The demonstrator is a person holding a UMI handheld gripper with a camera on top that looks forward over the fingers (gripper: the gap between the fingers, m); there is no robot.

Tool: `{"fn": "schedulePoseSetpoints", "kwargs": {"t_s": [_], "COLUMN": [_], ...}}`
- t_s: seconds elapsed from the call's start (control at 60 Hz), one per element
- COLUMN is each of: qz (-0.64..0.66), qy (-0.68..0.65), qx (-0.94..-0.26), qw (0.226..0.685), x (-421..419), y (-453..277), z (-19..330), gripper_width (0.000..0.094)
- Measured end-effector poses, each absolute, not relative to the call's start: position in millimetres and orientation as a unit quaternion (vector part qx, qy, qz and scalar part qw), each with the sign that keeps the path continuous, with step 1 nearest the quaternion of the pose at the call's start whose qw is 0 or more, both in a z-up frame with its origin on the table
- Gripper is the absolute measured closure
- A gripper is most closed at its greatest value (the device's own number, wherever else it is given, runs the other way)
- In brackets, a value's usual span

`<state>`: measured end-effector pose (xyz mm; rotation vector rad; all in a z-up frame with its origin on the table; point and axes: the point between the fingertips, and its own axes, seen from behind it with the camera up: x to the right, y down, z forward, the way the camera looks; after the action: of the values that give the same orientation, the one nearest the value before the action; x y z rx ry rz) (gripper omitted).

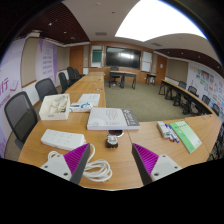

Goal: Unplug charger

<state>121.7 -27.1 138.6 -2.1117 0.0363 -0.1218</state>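
Observation:
A small charger (112, 140) stands upright on the wooden table (150, 148), just ahead of my fingers and about midway between them. Where it is plugged in does not show. A coiled white cable (95, 169) lies on the table next to my left finger. My gripper (110, 160) is open and wide, with nothing between the magenta pads (72, 158). It hovers short of the charger and does not touch it.
Beyond the charger lies a flat white box (108, 118). A smaller white box (62, 139) is to the left, and a white tray (55, 106) lies further back. A green book (186, 134) lies to the right. Black chairs (20, 115) line the table's left side.

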Motion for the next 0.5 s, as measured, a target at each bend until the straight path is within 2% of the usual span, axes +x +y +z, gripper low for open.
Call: {"fn": "schedulePoseSetpoints", "kwargs": {"t_s": [0.25, 0.5], "qz": [-0.085, -0.084], "qy": [0.022, 0.017], "qx": [-0.855, -0.848], "qw": [0.511, 0.524], "x": [105.5, 90.3], "y": [-126.5, -173.8], "z": [188.6, 215.6], "gripper_width": [0.0081, 0.0082]}}
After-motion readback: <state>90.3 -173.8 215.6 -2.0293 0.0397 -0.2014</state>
